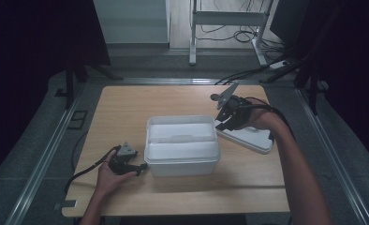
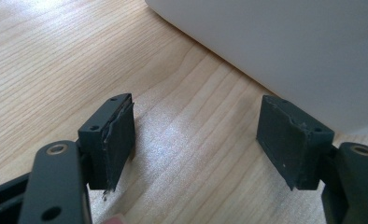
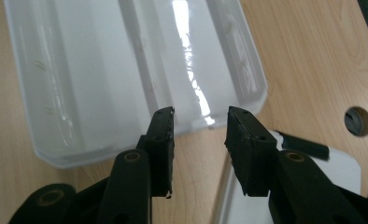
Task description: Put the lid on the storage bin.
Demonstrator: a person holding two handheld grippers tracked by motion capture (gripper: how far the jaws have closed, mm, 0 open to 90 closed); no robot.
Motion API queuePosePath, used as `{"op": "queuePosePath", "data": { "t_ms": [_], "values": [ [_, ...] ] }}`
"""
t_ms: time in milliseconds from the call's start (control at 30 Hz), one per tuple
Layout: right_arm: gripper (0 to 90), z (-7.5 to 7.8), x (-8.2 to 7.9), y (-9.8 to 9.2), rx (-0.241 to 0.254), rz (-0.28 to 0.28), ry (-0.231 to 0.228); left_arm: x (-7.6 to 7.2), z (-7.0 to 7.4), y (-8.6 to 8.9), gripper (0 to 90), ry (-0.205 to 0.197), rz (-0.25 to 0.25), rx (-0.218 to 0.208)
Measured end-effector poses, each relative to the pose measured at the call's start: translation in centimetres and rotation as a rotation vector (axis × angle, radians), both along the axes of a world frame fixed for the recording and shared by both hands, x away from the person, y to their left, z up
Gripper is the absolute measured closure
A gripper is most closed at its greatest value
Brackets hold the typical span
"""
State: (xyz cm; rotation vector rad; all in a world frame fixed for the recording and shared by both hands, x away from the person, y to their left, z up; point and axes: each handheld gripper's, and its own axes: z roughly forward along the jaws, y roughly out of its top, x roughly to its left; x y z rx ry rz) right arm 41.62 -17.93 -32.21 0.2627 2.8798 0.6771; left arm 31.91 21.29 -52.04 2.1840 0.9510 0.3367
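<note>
A white plastic box (image 1: pixel 182 161) stands open in the middle of the wooden table, and its flat white lid (image 1: pixel 253 139) lies on the table to its right. My right gripper (image 1: pixel 222 124) hovers over the lid's left end, open, with nothing between its jaws. In the right gripper view the right gripper (image 3: pixel 200 140) points at the box's inside (image 3: pixel 102 70), with the lid (image 3: pixel 341 168) below at the right. My left gripper (image 1: pixel 143 166) rests low by the box's front left corner. In the left gripper view the left gripper (image 2: pixel 196 140) is open over bare wood beside the box wall (image 2: pixel 289 46).
The table top (image 1: pixel 126 108) is light wood with a round hole (image 3: pixel 358 121) near the lid. Cables trail from both grippers. A metal stand (image 1: pixel 229 28) and floor cables lie beyond the far edge, with dark curtains on both sides.
</note>
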Motion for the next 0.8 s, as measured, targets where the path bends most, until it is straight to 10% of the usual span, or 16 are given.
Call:
{"op": "queuePosePath", "data": {
  "t_ms": [800],
  "values": [
    [60.6,-6.2,5.7,-8.2,-0.094,-0.248,0.022,-0.1,0.0,-0.1,28.0,-0.004,0.006,0.000]
  ]
}}
